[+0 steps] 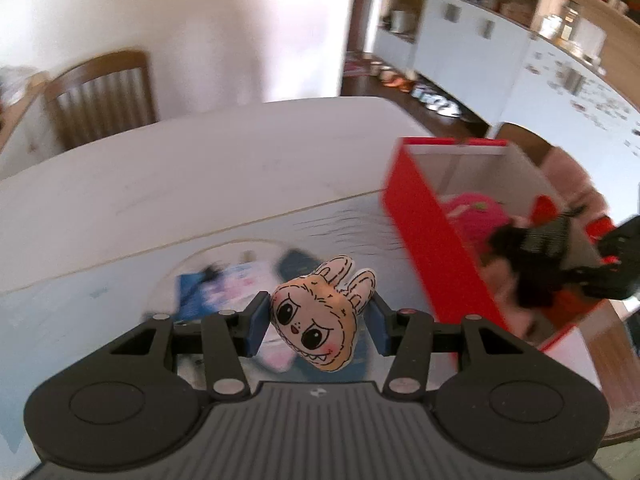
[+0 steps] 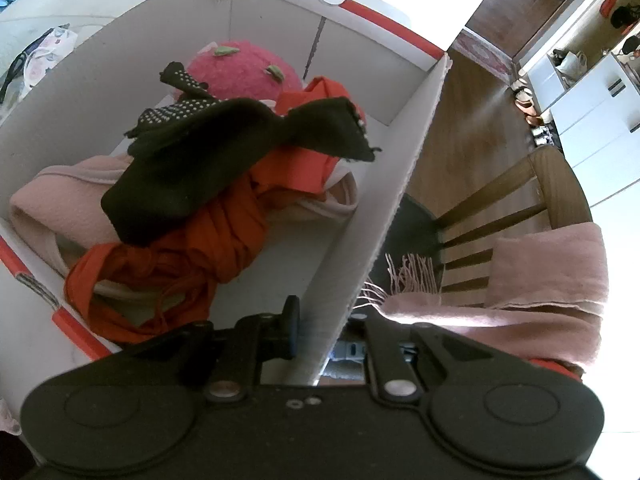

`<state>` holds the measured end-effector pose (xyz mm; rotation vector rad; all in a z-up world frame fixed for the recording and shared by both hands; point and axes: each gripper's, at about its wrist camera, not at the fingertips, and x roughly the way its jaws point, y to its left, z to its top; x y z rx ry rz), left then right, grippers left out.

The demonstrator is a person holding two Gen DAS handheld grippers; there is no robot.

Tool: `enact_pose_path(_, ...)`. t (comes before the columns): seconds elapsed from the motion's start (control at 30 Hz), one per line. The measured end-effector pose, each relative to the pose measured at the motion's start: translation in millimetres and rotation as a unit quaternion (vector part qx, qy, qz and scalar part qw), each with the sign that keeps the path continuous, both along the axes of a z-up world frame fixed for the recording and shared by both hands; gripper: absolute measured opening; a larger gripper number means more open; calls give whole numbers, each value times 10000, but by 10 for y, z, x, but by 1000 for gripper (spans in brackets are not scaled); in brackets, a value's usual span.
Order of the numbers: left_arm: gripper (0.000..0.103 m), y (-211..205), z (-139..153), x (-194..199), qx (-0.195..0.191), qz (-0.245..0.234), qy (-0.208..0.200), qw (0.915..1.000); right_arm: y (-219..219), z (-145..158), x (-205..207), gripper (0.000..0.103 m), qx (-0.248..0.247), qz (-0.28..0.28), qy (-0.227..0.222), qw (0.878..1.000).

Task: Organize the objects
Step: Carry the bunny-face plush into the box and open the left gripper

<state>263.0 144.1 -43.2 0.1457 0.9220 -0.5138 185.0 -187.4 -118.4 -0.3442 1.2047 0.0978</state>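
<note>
My left gripper [image 1: 318, 326] is shut on a small peach plush bunny face [image 1: 320, 320] and holds it above the table, left of the red and white box [image 1: 424, 240]. My right gripper [image 2: 326, 332] straddles the box's right wall [image 2: 380, 216], one finger [image 2: 290, 332] inside and the other outside, shut on the wall. It also shows at the right edge of the left wrist view [image 1: 612, 256]. Inside the box lie a black studded glove [image 2: 208, 148], orange cloth [image 2: 208, 248], a pink fuzzy plush [image 2: 248, 68] and a pale pink garment [image 2: 52, 212].
A printed mat with a blue item [image 1: 224, 284] lies on the white table [image 1: 200, 168] under the left gripper. A wooden chair [image 1: 104, 96] stands behind the table. Another chair draped with a pink scarf [image 2: 540, 272] stands right of the box.
</note>
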Motion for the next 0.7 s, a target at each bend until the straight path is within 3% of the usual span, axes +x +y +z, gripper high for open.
enact_pose_path(0.2, 49, -500, 89, -119, -26, -653, -26, 9979, -3, 0, -17, 11, 20, 50, -26, 10000)
enact_pose_path(0.43, 49, -1123, 79, -283, 96, -1433, -34, 9896, -15, 0, -26, 11, 46, 87, -59, 9999)
enact_pose_path(0.7, 49, -1685, -177, -343, 467, -1970, 177, 9791, -36, -6, -40, 10, 87, 71, -77, 9999)
